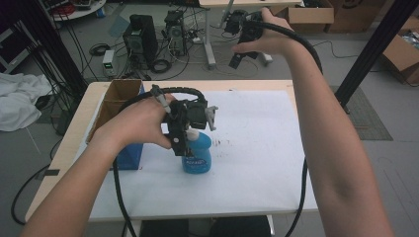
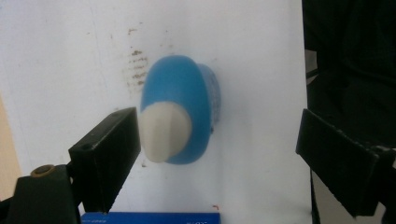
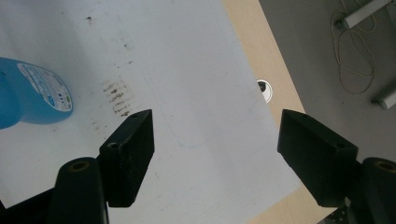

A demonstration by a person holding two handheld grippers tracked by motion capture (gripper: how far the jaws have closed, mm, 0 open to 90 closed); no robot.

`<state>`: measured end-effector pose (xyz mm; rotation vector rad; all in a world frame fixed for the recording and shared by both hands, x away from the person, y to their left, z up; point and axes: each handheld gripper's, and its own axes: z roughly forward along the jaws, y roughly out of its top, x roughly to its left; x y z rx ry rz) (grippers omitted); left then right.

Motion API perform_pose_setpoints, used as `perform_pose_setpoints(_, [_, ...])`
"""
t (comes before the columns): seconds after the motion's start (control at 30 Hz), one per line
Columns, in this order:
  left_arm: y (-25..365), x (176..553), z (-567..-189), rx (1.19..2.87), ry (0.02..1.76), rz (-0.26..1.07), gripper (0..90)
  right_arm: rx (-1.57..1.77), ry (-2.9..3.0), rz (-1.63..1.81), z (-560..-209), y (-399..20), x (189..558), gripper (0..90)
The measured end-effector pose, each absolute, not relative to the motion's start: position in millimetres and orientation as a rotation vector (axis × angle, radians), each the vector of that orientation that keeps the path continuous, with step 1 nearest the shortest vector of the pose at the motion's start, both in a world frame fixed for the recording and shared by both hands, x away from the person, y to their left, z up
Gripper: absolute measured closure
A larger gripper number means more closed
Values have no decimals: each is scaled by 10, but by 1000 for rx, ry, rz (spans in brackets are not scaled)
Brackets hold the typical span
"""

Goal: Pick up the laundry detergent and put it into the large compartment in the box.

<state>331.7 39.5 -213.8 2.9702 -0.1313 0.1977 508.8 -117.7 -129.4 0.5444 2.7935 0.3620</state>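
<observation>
**Left gripper above the blue bottle, right gripper raised far over the table**

Your left gripper [image 1: 190, 129] is the nearest thing to you. You hold it in your left hand [image 1: 141, 121] over the middle of the white sheet [image 1: 257, 148], and it points down. In the left gripper view the two black jaws stand wide apart and hold nothing. The blue bottle [image 2: 180, 109] is seen there from above, with its white cap [image 2: 164, 131] toward the camera. The cap is very near to the left jaw in that view; I cannot tell if they touch. The other jaw is well apart from the bottle.

In the high view the blue bottle [image 1: 196, 155] stands upright on the white sheet, directly under your left gripper, and its label faces you. Just beside it, at its left, there is a blue box [image 1: 129, 157] partly hidden by your left forearm. Behind this box an open cardboard box [image 1: 118, 98] stands at the left edge of the table [image 1: 69, 143]. On the sheet, a little to the right of the bottle, there are some small brown stains [image 1: 221, 142].

Farther away, your right hand [image 1: 264, 39] holds the right gripper [image 1: 244, 42] high, above the far edge of the table. In the right gripper view its jaws are also wide apart and empty; they look down on the white sheet, with the bottle [image 3: 32, 95] at the left edge of that view and well apart from them.

Behind the table, on the grey floor [image 1: 296, 64], you have computer towers [image 1: 141, 37], cables and cardboard boxes [image 1: 311, 15].
</observation>
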Motion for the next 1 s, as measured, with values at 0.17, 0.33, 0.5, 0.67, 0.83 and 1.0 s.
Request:
perform_pose_setpoints(0.17, [349, 3404, -2201, 2997, -105, 178, 145, 545, 2792, 366, -1283, -1185, 5080, 274])
perform_pose_setpoints(0.33, [301, 3475, -2269, 3010, -108, 181, 146, 540, 2797, 358, -1290, -1188, 5080, 274])
perform_pose_setpoints(0.5, [265, 3537, -2361, 3020, -103, 172, 139, 552, 2795, 361, -1289, -1224, 5085, 274])
perform_pose_setpoints(0.67, [255, 3569, -2460, 3028, -101, 161, 138, 555, 2790, 368, -1288, -1252, 5086, 274])
perform_pose_setpoints(0.83, [259, 3615, -2542, 3033, -84, 157, 138, 559, 2794, 367, -1320, -1275, 5093, 274])
perform_pose_setpoints(1.0, [253, 3655, -2646, 3057, -74, 145, 138, 563, 2796, 368, -1342, -1290, 5099, 274])
